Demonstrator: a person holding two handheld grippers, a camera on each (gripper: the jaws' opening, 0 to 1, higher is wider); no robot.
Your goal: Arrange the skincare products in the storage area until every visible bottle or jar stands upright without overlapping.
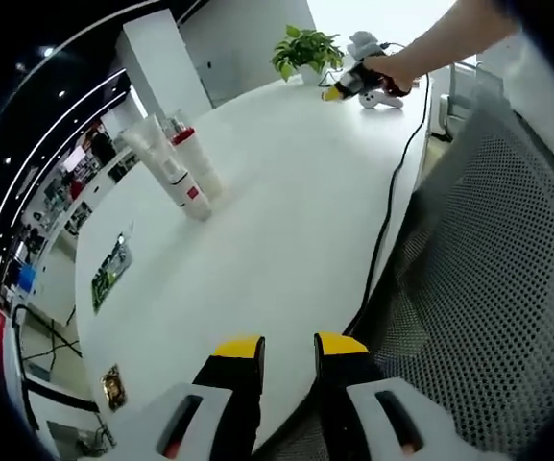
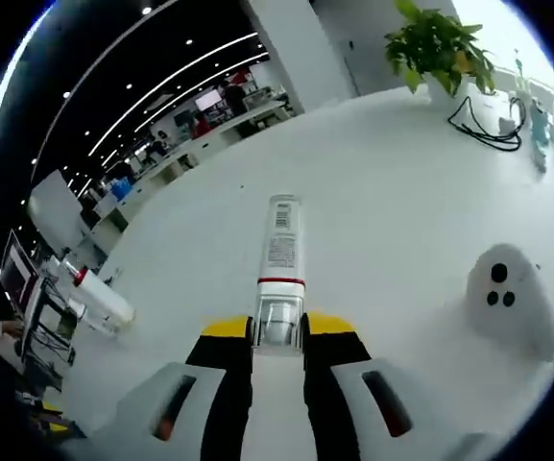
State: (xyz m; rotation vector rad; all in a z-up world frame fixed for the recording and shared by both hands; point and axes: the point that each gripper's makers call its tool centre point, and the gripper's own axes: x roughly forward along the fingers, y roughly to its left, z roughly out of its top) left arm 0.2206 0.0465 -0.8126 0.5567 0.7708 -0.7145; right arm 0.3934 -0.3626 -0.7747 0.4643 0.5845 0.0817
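In the right gripper view, my right gripper (image 2: 278, 331) is shut on the clear cap end of a white tube (image 2: 282, 240) with a red band, which points away over the white table (image 2: 382, 192). A cluster of white bottles and tubes with red caps (image 2: 99, 300) sits far to the left. The left gripper view has that cluster (image 1: 176, 163) on the table's far left, some upright, some leaning. My left gripper (image 1: 289, 351) hangs open over the table's near edge, holding nothing. A hand holds the right gripper (image 1: 353, 84) at the far end.
A potted plant (image 1: 307, 48) stands at the far end, and a black cable (image 1: 392, 192) runs along the table's right edge. A mesh chair (image 1: 488, 279) is at the right. A green circuit board (image 1: 110, 271) lies at the left. A white domed object (image 2: 509, 300) sits right of the tube.
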